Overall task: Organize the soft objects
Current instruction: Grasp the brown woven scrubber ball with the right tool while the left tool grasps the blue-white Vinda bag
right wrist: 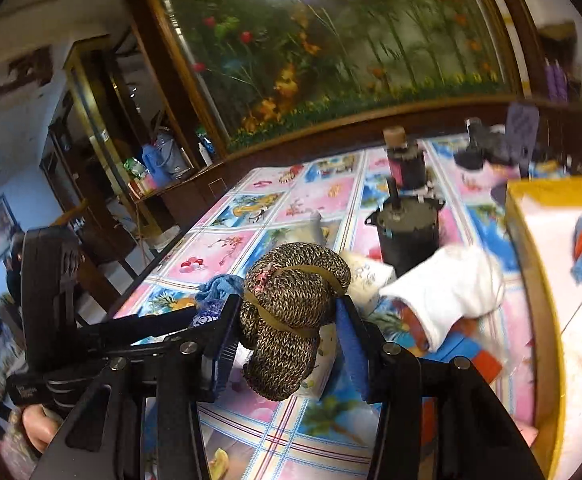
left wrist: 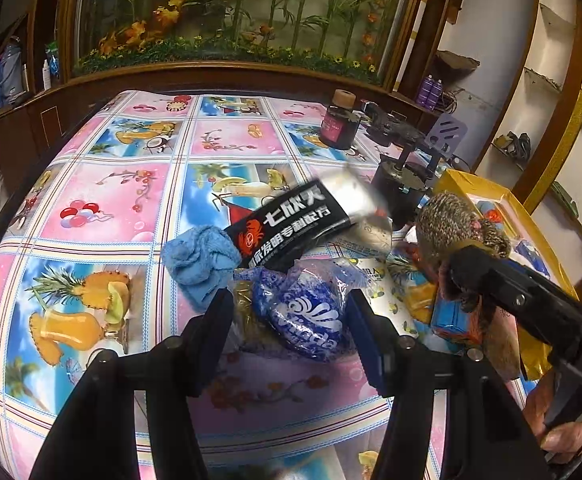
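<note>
Behind a bench (left wrist: 103, 216) under a bright fruit-print cloth stands a planted glass case. Sorting looks barely begun: the yellow box (right wrist: 531, 216) at the right edge holds only a few pieces, while a heap lies loose. The right gripper (right wrist: 287, 320) is closed on a banded knit roll (right wrist: 287, 312), raised above the heap. The left gripper (left wrist: 291, 312) pinches a blue tissue pack (left wrist: 307, 312); a blue cloth (left wrist: 199, 260) and white sock (right wrist: 447, 288) wait.

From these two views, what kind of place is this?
Probably a lived-in home room: a table with a fruit-print tablecloth, a large planted glass tank in a wooden frame, cluttered shelves.
</note>
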The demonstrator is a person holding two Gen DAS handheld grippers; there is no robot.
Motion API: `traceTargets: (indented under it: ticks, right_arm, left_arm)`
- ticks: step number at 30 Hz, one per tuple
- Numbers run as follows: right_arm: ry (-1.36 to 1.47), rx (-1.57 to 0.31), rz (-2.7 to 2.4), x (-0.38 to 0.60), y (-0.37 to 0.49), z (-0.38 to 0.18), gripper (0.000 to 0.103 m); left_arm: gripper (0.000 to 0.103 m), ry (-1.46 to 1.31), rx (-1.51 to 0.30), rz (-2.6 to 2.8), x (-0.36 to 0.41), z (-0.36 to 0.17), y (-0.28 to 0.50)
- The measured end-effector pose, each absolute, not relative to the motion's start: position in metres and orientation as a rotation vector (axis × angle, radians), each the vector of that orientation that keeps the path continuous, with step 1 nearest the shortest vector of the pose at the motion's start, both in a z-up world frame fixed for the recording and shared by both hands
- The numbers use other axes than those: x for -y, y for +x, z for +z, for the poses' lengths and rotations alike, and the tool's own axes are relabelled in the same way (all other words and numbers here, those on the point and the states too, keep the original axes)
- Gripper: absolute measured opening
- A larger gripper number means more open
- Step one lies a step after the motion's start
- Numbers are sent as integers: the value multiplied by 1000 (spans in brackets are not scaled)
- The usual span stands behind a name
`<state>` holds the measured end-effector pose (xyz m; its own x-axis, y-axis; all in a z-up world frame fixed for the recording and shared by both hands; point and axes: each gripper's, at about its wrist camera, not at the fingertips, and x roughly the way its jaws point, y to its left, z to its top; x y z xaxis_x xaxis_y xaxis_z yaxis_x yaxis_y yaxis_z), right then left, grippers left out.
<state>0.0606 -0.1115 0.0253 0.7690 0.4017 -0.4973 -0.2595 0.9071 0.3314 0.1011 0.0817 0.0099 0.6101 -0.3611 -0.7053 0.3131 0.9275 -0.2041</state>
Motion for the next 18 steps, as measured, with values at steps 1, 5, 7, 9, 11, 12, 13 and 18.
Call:
traceTargets:
  ticks: [1, 5, 7, 9, 11, 12, 13, 18]
  right_arm:
    - [242, -600, 366, 110, 61, 24, 51]
    - [277, -626, 376, 115, 66, 19, 51]
    - [295, -615, 369, 120, 64, 21, 51]
    - [300, -602, 363, 120, 64, 24, 51]
    - [285, -589, 351, 120, 63, 26, 51]
    - [279, -580, 347, 119, 62, 27, 51]
    - [275, -567, 343, 120, 62, 29, 51]
    - [283, -514, 284, 128, 58, 40, 51]
  left_arm:
    - [57, -62, -829, -392, -81, 10, 101]
    - [57, -69, -823, -396, -82, 10, 102]
    - [57, -73, -817, -394, -83, 12, 102]
    - [57, -70, -806, -389, -83, 14, 101]
    - [57, -65, -785, -382, -83, 19, 99]
    - [57, -62, -774, -376, -84, 21, 98]
    - [57, -59, -760, -368, -84, 23, 98]
    - [57, -42, -687, -343, -91, 39, 96]
